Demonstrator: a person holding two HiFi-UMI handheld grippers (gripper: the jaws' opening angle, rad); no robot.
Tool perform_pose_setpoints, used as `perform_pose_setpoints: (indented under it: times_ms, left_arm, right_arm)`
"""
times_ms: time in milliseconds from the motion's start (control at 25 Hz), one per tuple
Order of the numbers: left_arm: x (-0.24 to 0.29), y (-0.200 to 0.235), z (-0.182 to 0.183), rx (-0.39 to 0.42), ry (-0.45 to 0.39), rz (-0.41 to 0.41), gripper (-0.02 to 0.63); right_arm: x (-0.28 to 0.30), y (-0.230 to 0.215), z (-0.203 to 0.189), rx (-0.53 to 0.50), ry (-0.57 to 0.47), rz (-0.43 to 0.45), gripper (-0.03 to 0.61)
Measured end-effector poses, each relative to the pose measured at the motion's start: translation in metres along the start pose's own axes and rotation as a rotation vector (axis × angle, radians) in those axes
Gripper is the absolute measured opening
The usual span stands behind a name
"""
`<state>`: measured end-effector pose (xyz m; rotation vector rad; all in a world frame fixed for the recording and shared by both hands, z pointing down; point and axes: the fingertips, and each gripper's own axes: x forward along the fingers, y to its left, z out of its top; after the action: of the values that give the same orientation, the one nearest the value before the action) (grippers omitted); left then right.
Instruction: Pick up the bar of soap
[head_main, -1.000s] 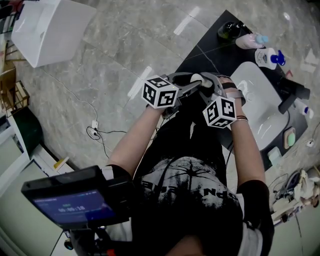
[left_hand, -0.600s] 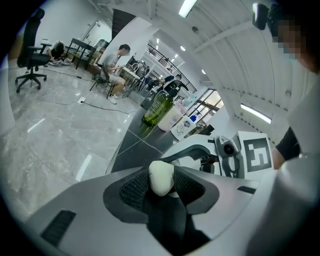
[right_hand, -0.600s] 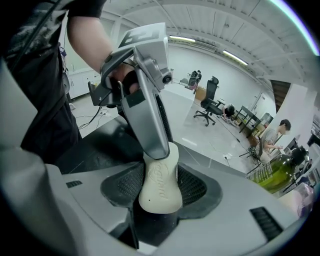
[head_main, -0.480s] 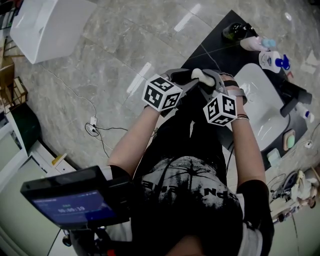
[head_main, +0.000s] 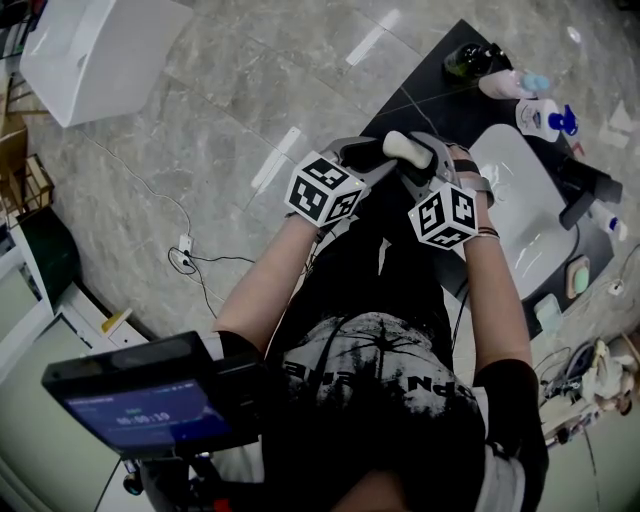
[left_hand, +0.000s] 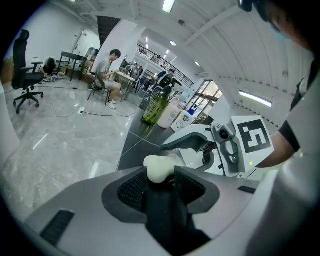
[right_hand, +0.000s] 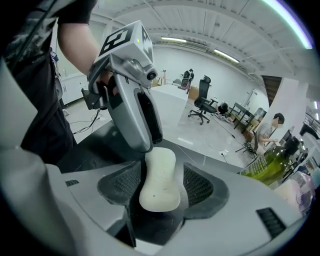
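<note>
We barely see the jaws from the head view, tucked behind the marker cubes (head_main: 322, 188). Only a white tip of the bar of soap (head_main: 405, 147) peeks out, aloft over the black counter (head_main: 430, 100) edge. The left gripper (left_hand: 161, 180) pinches one end (its jaws have just eased slightly wider), the rest hidden. The right gripper (right_hand: 161, 186) has just been opening and stands wide, with the soap between and a gap on one side. Beside us are a white basin (head_main: 520, 190) and a grey marble floor (head_main: 230, 100).

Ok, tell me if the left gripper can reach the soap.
Probably yes: the soap has an end in the left gripper, touching both pads, though its jaws have just been opening. The right gripper has just been opening too, jaws clear of the soap between them; nothing blocks.
</note>
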<state>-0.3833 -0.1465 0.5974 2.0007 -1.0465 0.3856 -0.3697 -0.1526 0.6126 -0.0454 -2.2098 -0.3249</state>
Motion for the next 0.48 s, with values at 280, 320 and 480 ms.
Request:
perform_pose_setpoints:
  times_ms: [280, 320, 480]
  left_arm:
    - [-0.017, -0.009, 0.017, 0.025, -0.088, 0.0, 0.129]
    - [-0.02, -0.01, 0.019, 0.028, -0.101, 0.006, 0.095]
    - [-0.027, -0.018, 0.027, 0.067, -0.126, 0.011, 0.012]
  right_arm:
    - [-0.024, -0.011, 0.013, -0.021, -0.04, -0.1, 0.226]
    - [-0.028, -0.013, 0.015, -0.026, -0.042, -0.118, 0.189]
    - [-0.041, -0.017, 0.021, -0.022, -0.055, -0.167, 0.058]
